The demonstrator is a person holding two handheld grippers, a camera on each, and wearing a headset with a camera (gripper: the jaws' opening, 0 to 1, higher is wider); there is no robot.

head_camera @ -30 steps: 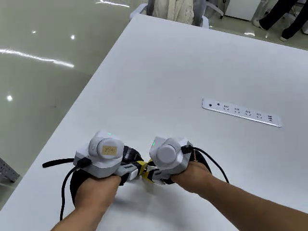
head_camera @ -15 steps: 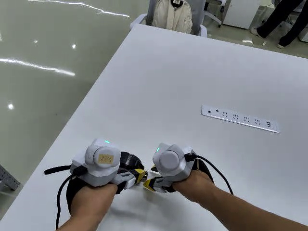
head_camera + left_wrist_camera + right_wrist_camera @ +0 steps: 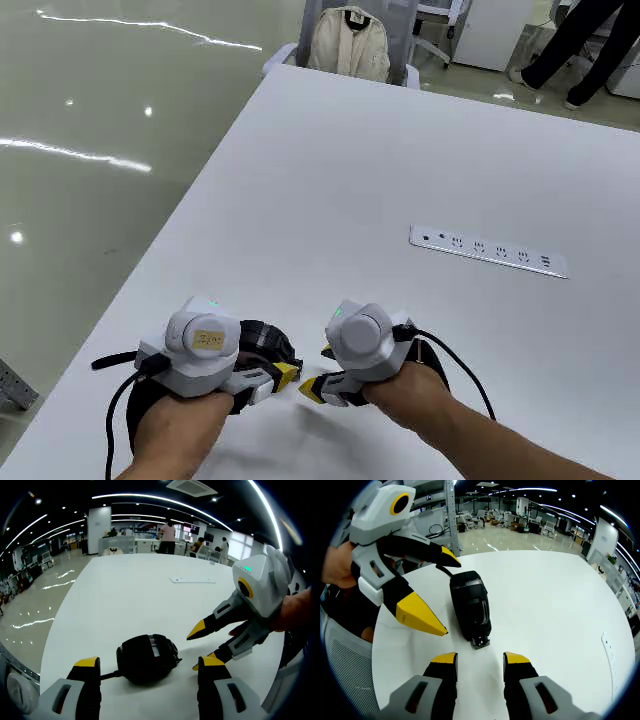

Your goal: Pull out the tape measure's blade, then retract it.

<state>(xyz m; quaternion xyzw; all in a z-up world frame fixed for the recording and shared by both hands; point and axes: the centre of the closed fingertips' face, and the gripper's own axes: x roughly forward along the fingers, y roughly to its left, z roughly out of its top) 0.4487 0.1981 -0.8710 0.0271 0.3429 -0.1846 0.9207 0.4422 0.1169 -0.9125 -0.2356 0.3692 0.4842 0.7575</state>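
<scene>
A black tape measure point(image 3: 266, 341) lies on the white table point(image 3: 380, 170) near its front left edge, with no blade drawn out. My left gripper point(image 3: 279, 377) is open, and in the left gripper view the tape measure point(image 3: 148, 657) sits just ahead of the gap between the yellow-tipped jaws of that gripper point(image 3: 150, 663). My right gripper point(image 3: 314, 386) is open too, facing the left one. In the right gripper view the case point(image 3: 470, 607) points its blade hook point(image 3: 480, 642) at my gripper point(image 3: 481, 658), a short way ahead of the tips.
A white power strip point(image 3: 487, 250) lies further back on the right. A chair with a beige jacket point(image 3: 348, 40) stands at the table's far end. The table's left edge point(image 3: 150, 272) runs close to my left hand. Black cables point(image 3: 456, 352) trail from both grippers.
The two grippers' yellow tips, which met over the tape measure a second ago, have drawn slightly apart. The head camera has shifted a little.
</scene>
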